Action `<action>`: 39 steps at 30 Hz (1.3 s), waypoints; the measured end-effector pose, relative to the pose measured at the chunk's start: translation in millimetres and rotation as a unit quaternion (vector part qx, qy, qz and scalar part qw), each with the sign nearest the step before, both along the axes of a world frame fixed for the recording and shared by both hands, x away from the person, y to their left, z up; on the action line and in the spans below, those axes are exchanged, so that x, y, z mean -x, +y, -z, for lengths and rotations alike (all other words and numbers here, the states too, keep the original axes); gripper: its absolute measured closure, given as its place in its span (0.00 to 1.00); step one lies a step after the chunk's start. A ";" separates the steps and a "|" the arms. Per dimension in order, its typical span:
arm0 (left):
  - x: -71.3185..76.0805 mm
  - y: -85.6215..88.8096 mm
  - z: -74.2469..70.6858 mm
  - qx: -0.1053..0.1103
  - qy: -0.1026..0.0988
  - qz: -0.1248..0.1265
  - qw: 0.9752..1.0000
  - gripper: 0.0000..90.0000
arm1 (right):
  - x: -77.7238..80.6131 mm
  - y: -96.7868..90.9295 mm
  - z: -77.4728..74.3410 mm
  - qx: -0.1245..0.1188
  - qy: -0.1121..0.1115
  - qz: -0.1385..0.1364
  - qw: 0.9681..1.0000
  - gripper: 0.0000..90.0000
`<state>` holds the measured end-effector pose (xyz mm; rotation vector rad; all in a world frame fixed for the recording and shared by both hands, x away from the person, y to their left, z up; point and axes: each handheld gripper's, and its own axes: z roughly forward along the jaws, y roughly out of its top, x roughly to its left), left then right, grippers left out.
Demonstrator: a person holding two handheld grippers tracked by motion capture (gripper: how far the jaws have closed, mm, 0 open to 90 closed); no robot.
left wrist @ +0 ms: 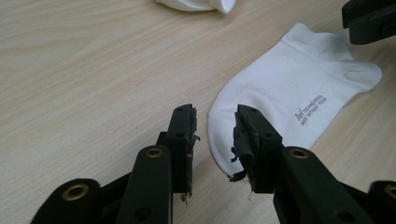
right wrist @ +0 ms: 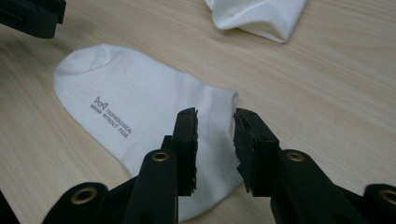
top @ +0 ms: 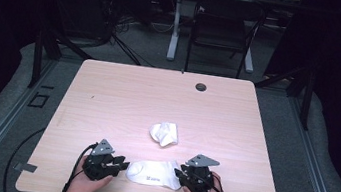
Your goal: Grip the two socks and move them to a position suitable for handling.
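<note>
From above, a flat white sock (top: 153, 173) lies at the table's (top: 118, 93) 6 o'clock edge between the left gripper (top: 121, 164) and right gripper (top: 179, 173). A crumpled sock (top: 164, 133) sits just beyond, at 12 o'clock. Dark room, chair (top: 223, 27) behind.

Left gripper view: jaws part-open, empty, straddling the sock's rounded end.

Right gripper view: jaws part-open, empty, over the opposite end. Pinching both ends level would likely work best.

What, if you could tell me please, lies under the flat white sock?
The flat sock lies directly on the wooden table, between the open left gripper and right gripper. Whatever it covers is hidden.
</note>
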<state>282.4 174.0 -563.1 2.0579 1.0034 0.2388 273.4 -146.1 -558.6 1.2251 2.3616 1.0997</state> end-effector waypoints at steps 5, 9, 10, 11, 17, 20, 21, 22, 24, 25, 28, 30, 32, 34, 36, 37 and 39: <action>-2.8 0.8 -0.2 -0.002 -0.002 -0.002 1.000 0.72 | -5.9 -1.6 -5.8 -0.001 0.001 0.002 1.000 0.70; -4.8 2.7 -0.8 -0.002 -0.001 0.000 1.000 0.73 | -13.7 -1.7 -11.0 -0.003 0.004 0.004 1.000 0.70; -5.3 3.5 -1.4 0.000 -0.002 -0.001 1.000 0.74 | -15.2 -0.5 -11.2 -0.010 0.003 0.006 1.000 0.71; -6.0 4.6 -1.8 0.002 -0.002 0.000 1.000 0.74 | -17.7 0.6 -12.6 -0.008 0.003 0.006 1.000 0.72; -11.0 7.3 -1.8 0.001 -0.001 -0.006 1.000 0.72 | -29.9 9.3 -16.5 -0.004 0.001 0.011 1.000 0.72; -14.3 7.1 -1.6 0.001 -0.001 -0.010 1.000 0.71 | -36.4 14.3 -17.9 0.002 0.001 0.012 1.000 0.71; -15.9 7.6 -1.7 -0.003 -0.005 -0.010 1.000 0.70 | -39.0 16.5 -18.4 0.001 0.000 0.014 1.000 0.71; -16.8 7.5 -1.5 0.000 -0.002 -0.013 1.000 0.70 | -41.8 17.7 -19.6 0.004 -0.001 0.011 1.000 0.71; -19.4 8.5 -1.9 0.000 -0.003 -0.015 1.000 0.68 | -47.7 21.6 -21.2 0.002 -0.002 0.017 1.000 0.70; -20.4 8.6 -2.1 0.002 -0.004 -0.018 1.000 0.68 | -51.1 23.8 -21.9 0.002 -0.005 0.018 1.000 0.70; -23.3 10.8 -3.8 0.005 -0.005 -0.023 1.000 0.66 | -60.1 31.3 -23.8 0.007 -0.007 0.015 1.000 0.69; -24.9 12.0 -4.7 0.006 -0.006 -0.025 1.000 0.66 | -66.1 37.1 -23.3 0.016 -0.012 0.009 1.000 0.69; -26.7 11.8 -4.8 0.005 -0.009 -0.033 0.999 0.66 | -71.4 43.0 -23.1 0.020 -0.012 0.005 1.000 0.70; -29.1 12.1 -5.1 0.003 -0.007 -0.028 1.000 0.66 | -76.4 48.3 -22.7 0.021 -0.012 0.005 1.000 0.70; -30.5 11.1 -4.7 0.001 -0.005 -0.030 1.000 0.66 | -81.5 52.9 -22.0 0.018 -0.007 0.004 1.000 0.70; -31.2 11.2 -4.5 -0.001 -0.006 -0.027 1.000 0.66 | -83.7 55.5 -21.4 0.019 -0.006 0.005 1.000 0.70; -31.3 10.9 -3.5 -0.002 -0.007 -0.029 1.000 0.66 | -87.7 60.9 -19.4 0.015 -0.005 0.006 1.000 0.67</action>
